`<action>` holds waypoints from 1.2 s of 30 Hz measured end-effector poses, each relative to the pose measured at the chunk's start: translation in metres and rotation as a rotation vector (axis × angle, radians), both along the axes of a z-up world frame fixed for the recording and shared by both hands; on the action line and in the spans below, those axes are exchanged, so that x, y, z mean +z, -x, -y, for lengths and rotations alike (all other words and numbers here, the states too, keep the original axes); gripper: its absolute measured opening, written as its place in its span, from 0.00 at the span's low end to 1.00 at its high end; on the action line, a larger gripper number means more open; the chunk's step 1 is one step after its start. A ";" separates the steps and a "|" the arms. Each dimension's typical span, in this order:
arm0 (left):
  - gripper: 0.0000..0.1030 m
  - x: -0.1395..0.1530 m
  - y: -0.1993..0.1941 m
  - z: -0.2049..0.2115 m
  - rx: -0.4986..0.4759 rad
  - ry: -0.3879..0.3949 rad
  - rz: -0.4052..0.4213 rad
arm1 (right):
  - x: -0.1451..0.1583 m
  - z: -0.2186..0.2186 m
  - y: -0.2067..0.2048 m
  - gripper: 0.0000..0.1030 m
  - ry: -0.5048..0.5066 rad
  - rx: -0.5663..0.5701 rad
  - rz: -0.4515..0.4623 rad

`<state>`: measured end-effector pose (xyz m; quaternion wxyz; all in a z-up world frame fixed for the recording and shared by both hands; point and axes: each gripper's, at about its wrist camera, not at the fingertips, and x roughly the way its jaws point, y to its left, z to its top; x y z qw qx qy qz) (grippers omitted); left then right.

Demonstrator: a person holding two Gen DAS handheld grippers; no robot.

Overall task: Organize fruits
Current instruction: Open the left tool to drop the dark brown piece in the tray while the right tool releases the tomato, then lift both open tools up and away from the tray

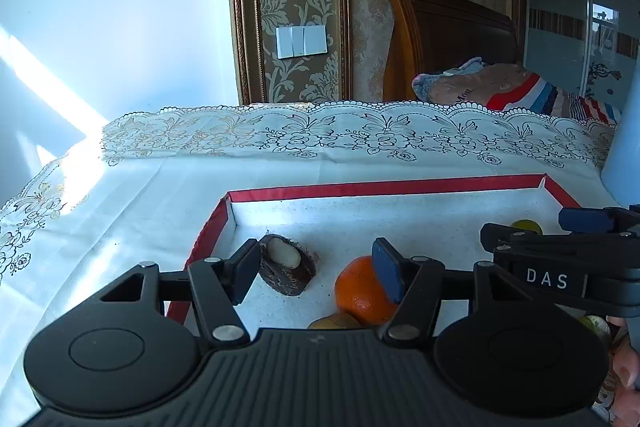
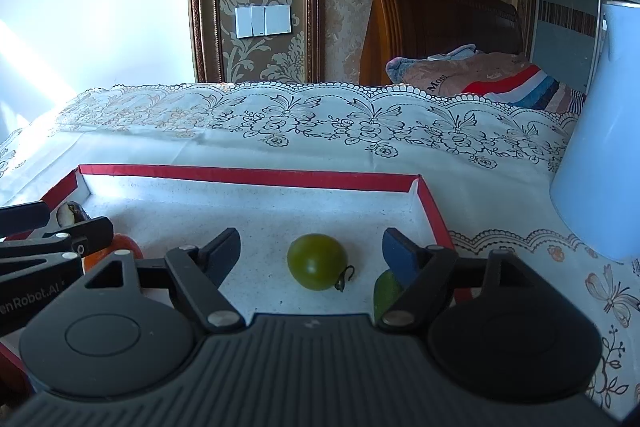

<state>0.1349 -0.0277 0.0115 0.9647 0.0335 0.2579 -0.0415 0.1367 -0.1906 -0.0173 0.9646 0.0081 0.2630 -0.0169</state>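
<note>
Green tomato [image 2: 317,261] loose in red-rimmed tray [image 2: 248,174], between spread right gripper [image 2: 312,259] fingers; could roll if nudged off-centre. Left gripper [image 1: 316,269] spread, empty.

One red-edged tray [image 2: 248,174] holds one orange [image 1: 360,291], one green tomato [image 2: 317,261], one split brown fruit with a pale seed [image 1: 286,265], one yellow-green fruit [image 1: 334,322] and one green piece [image 2: 386,293]; one pale blue jug [image 2: 600,155]; two hand-held grippers
</note>
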 end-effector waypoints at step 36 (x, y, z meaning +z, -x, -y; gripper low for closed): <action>0.61 0.011 0.050 -0.023 -0.029 0.080 0.020 | 0.009 0.003 0.070 0.96 -0.056 0.040 0.029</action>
